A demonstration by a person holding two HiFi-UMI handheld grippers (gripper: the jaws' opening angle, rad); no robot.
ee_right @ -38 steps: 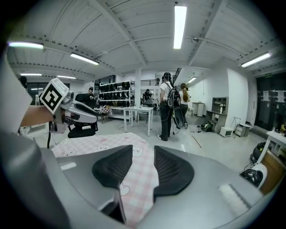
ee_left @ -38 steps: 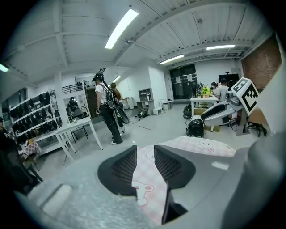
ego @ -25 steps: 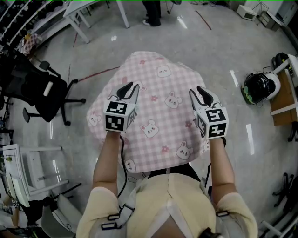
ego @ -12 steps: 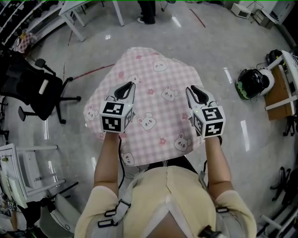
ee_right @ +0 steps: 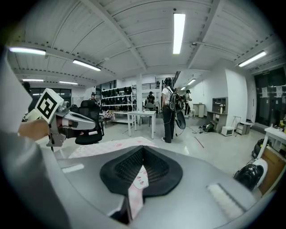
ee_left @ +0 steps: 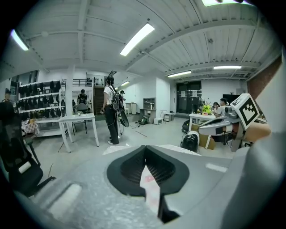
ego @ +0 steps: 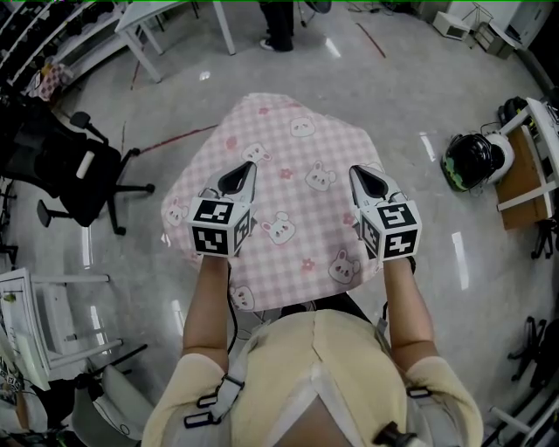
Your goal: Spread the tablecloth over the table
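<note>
A white metal frame (ego: 39, 319) stands low on the person's left side. Beyond it a black office chair (ego: 74, 170) sits near the left edge of the draped cloth, apart from it. On the right, a dark helmet (ego: 476, 160) lies on the shiny floor beside a wooden desk (ego: 528, 179). Farthest off are a white table (ego: 162, 16) and a standing person (ego: 278, 22) (only the legs show from the head view).

The tablecloth (ego: 293, 188) is pink check printed with white bunnies and small flowers. It lies draped in front of the person, its edges hanging at left and right. Whatever bears it is hidden beneath.

Both forearms reach forward side by side, and both grippers angle gently downward with their marker cubes facing up. The left gripper (ego: 248, 168) has its jaws closed on a pinched fold of the cloth, a pale pink strip (ee_left: 149, 190) caught between the ribbed pads. The right gripper (ego: 357, 173) likewise clamps a fold, and a bunny-printed strip (ee_right: 136, 185) runs down from its closed jaws. The two grips sit on the near half of the cloth, well apart from each other.
</note>
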